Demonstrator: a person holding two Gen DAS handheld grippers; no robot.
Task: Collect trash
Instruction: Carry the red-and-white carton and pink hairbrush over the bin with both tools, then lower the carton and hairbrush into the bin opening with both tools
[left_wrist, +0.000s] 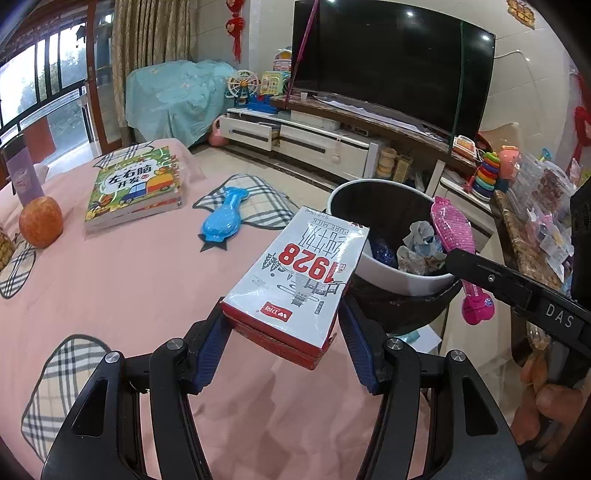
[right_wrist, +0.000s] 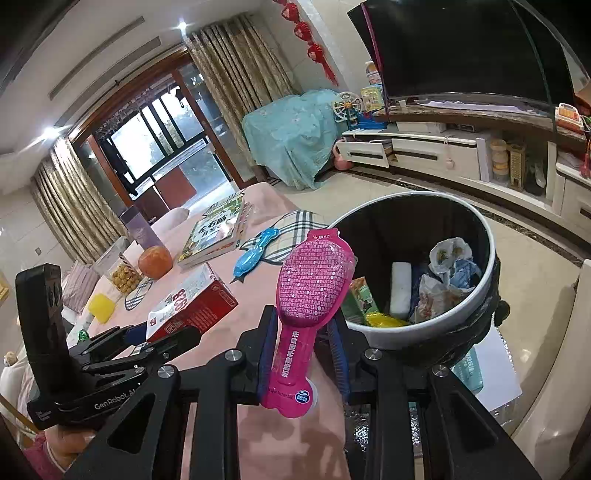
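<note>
Two pieces of trash held near the bin, not yet dropped.

My left hand-held gripper clamps the milk carton only by its near end, above the pink table; it can tip and fall before the trash bin. My right hand-held gripper grips the pink package by its narrow handle beside the bin's left rim, so it may catch on the rim or land outside.

A large dark television stands on a white cabinet against the pale wall. Gold curtains frame daylit glass doors; the floor is pale tile.
</note>
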